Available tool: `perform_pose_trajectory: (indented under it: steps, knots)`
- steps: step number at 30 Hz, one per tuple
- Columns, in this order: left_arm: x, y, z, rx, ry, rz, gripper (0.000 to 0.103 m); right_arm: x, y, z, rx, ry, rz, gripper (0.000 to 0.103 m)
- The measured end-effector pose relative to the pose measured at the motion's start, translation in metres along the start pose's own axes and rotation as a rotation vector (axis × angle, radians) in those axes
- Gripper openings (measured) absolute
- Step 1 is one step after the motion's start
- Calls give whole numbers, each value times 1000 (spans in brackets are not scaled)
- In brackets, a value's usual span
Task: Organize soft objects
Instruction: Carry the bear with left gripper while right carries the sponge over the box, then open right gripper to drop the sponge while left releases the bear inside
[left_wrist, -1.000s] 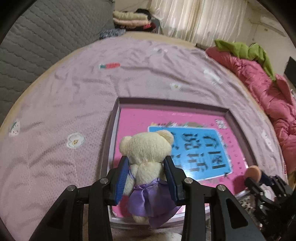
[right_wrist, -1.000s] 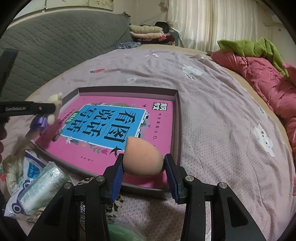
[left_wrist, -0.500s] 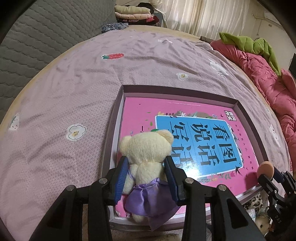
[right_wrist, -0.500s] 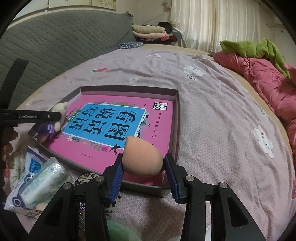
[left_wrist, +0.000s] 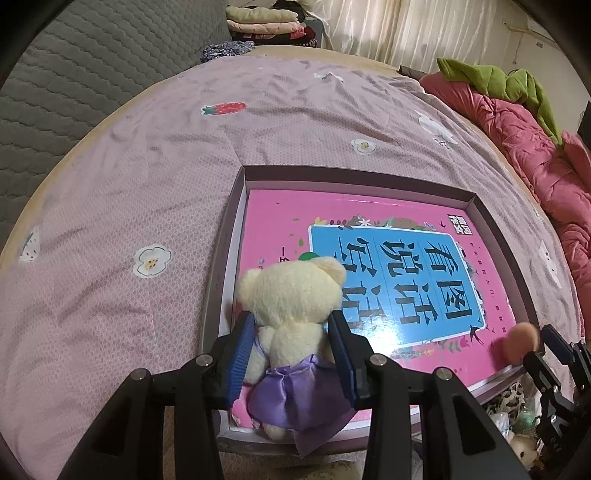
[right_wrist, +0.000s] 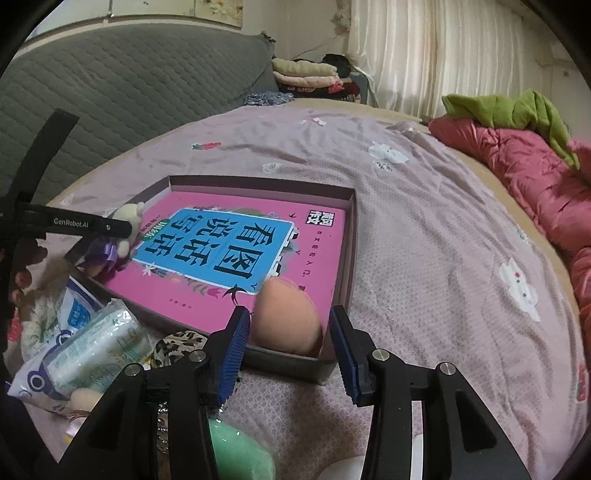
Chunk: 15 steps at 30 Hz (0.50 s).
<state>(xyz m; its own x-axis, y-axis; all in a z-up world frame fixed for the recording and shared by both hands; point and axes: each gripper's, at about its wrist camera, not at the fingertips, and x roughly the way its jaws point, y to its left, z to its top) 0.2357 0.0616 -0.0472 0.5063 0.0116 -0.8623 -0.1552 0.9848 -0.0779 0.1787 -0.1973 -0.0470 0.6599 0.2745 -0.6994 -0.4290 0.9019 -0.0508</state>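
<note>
Standing upright in left gripper (left_wrist: 291, 339), teddy bear (left_wrist: 291, 314), head up

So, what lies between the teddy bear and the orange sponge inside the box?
Only the pink book lies there, flat in the box; the right wrist view shows the teddy bear and sponge at opposite corners.

Bed covered by a mauve sheet (left_wrist: 147, 192) printed with strawberries and flowers; a grey quilted headboard (right_wrist: 122, 85) runs along its far left side. At the far end, pale pleated curtains (right_wrist: 443, 51) hang, lit from behind, with a stack of folded clothes (right_wrist: 306, 74) in front of them below a cream wall. A rumpled pink quilt (left_wrist: 524, 147) lies along the right edge of the bed, a green garment (right_wrist: 517, 110) on top of it.
</note>
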Motion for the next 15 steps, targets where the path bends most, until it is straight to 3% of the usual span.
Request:
perform_pose_trajectory:
  steps: [2, 3, 7, 15]
  knots:
    - [0, 0, 0, -2, 0, 0, 41, -1, -1, 0, -13, -4, -76, 71]
    - [0, 0, 0, -4, 1, -1, 41, -1, -3, 0, -9, -5, -79, 73]
    - [0, 0, 0, -7, 2, 1, 41, 3, -26, -3, 115, 17, -30, 73]
    - [0, 0, 4, -13, -3, 11, 43, -2, -53, -9, 266, -5, -18, 73]
